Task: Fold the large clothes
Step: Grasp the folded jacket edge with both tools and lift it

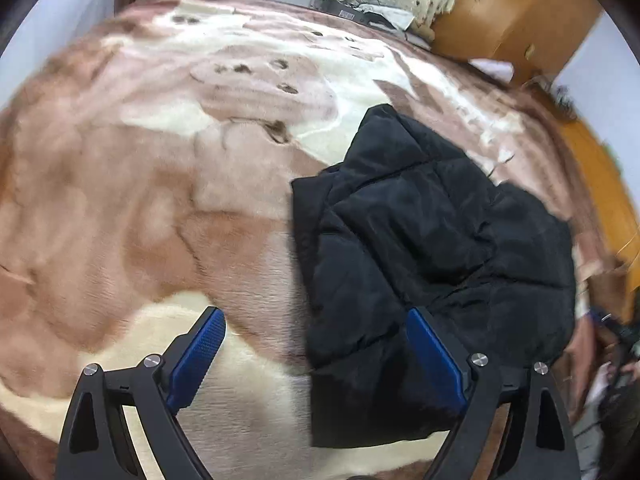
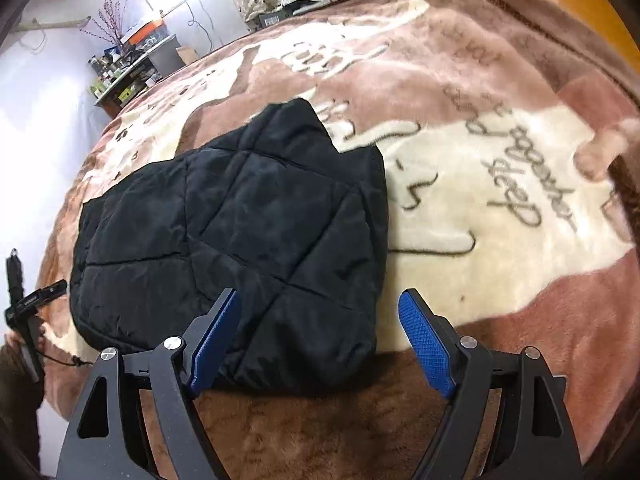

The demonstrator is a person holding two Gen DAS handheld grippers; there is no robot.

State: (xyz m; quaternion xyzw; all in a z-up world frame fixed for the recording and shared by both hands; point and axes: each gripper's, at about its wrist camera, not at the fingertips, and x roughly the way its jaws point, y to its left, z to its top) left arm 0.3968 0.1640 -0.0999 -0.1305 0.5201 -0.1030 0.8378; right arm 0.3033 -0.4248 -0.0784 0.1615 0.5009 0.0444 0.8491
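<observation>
Your black quilted jacket point(image 2: 236, 236) lies folded into a compact bundle on the brown and cream blanket point(image 2: 500, 152) that covers the bed. Your left gripper point(image 1: 316, 344) hangs above the blanket with its jaws spread wide and nothing between them; the jacket's near edge sits just under its right finger. Your right gripper point(image 2: 320, 332) also has its jaws released and holds nothing, hovering over the jacket's near corner. A cluttered shelf point(image 2: 128, 76) stands beyond the bed.
</observation>
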